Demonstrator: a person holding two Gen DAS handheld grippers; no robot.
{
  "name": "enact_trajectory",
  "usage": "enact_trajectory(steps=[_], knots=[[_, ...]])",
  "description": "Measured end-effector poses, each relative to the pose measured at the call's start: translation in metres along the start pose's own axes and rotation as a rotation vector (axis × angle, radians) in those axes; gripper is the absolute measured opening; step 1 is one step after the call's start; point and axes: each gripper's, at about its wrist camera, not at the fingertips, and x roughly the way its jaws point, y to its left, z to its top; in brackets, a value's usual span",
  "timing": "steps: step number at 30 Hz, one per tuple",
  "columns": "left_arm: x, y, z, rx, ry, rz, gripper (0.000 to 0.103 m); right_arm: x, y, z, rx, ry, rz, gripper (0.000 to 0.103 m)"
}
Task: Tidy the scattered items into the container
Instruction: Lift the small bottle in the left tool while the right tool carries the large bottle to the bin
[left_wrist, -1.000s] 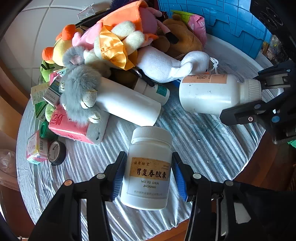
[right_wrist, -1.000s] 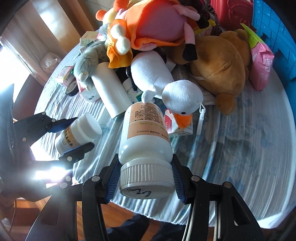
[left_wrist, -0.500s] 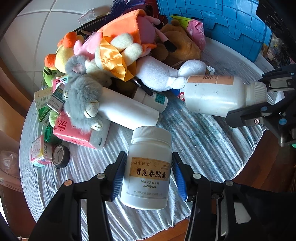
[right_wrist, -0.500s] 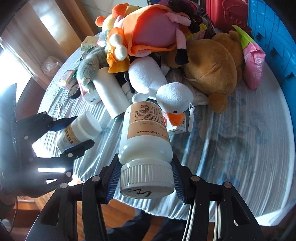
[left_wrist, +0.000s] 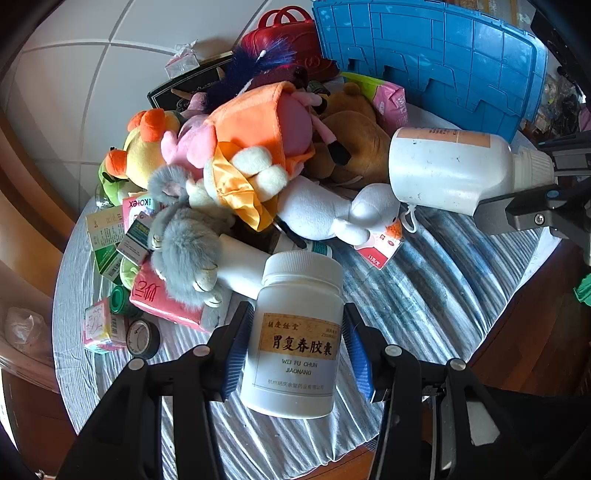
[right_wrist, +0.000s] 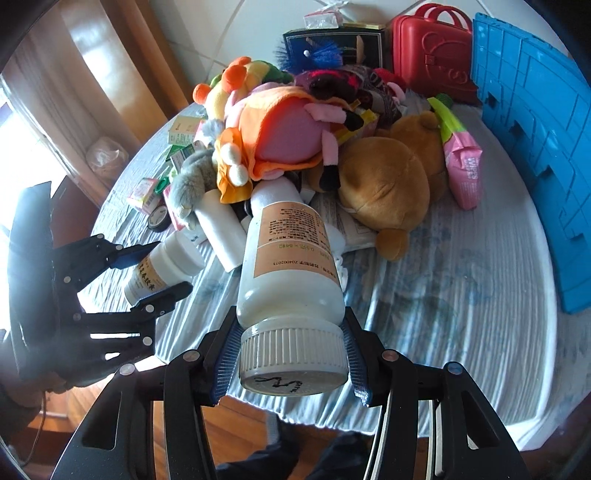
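Above the striped worktop (left_wrist: 443, 295), in front of the heap of plush toys (left_wrist: 258, 155), the left gripper (left_wrist: 295, 354) has its fingers (left_wrist: 236, 350) clamped on a squat white pill jar (left_wrist: 297, 332), held upright clear of the cloth. To the right of that heap, the right gripper (right_wrist: 291, 362) grips a taller white bottle (right_wrist: 291, 258) by its ribbed cap, body pointing toward the toys. Behind the heap stands the blue container (right_wrist: 535, 147), tilted on its edge.
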Motion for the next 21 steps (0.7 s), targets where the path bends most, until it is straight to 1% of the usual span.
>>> enact_trajectory(steps=[9, 13, 21], knots=[[-0.028, 0.005, 0.045, -0.015, -0.068, 0.030, 0.048, -0.056, -0.017, 0.025, 0.005, -0.088, -0.014, 0.051], [-0.041, 0.007, 0.063, -0.005, -0.100, 0.053, 0.048, -0.080, -0.025, 0.037, 0.000, -0.128, -0.015, 0.051], [-0.062, 0.000, 0.104, 0.003, -0.152, 0.085, 0.048, -0.115, -0.040, 0.059, -0.017, -0.193, -0.006, 0.051]])
